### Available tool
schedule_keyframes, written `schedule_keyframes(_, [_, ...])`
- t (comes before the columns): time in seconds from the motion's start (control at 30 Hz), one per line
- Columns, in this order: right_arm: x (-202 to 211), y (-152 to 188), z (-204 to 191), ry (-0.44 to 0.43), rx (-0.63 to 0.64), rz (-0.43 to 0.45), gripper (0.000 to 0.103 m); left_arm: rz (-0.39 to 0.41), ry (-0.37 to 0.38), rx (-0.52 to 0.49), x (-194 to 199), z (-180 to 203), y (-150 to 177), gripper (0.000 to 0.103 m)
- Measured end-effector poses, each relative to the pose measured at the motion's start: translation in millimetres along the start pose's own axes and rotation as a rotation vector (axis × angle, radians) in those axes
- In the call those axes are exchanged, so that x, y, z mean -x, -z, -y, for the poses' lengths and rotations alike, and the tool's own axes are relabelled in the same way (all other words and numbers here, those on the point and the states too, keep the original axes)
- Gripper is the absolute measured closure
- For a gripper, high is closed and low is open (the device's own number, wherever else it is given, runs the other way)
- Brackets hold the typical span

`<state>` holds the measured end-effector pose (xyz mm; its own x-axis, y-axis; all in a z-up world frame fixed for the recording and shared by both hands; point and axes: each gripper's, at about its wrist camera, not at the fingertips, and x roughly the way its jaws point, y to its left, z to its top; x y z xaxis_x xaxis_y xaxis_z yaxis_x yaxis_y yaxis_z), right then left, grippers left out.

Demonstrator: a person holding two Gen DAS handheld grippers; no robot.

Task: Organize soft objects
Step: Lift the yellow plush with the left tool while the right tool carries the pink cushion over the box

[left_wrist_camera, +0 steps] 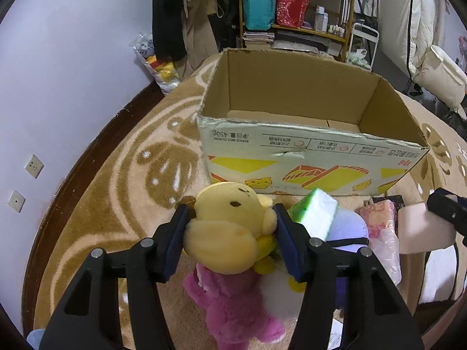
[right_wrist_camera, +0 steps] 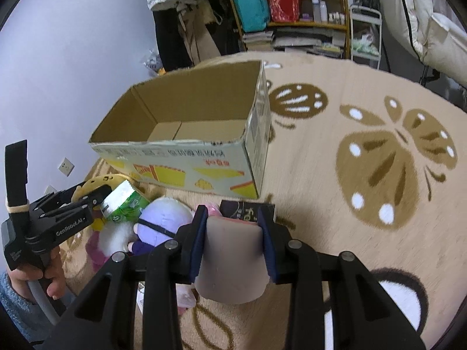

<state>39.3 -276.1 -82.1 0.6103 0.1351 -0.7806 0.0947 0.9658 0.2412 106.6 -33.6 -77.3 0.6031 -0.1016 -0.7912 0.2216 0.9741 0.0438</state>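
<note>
Dim, even indoor light, soft shadows, strong fisheye bending with dark corners.

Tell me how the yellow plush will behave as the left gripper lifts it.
The yellow plush probably squashes rather than slips: the left gripper visibly dents its sides. It looks stuffed and light, so it should lift easily. Its lower part may droop and brush the pink plush beneath.

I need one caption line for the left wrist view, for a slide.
Left gripper squeezes a yellow plush toy before the open cardboard box.
</note>
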Motion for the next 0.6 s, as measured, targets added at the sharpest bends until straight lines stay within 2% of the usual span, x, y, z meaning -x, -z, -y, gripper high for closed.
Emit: schedule_keyframes(0.6, [26,-9,-10,0.034,0.060,0.157,0.067,0.133,-0.088,0.026,57,-11,14,0.047])
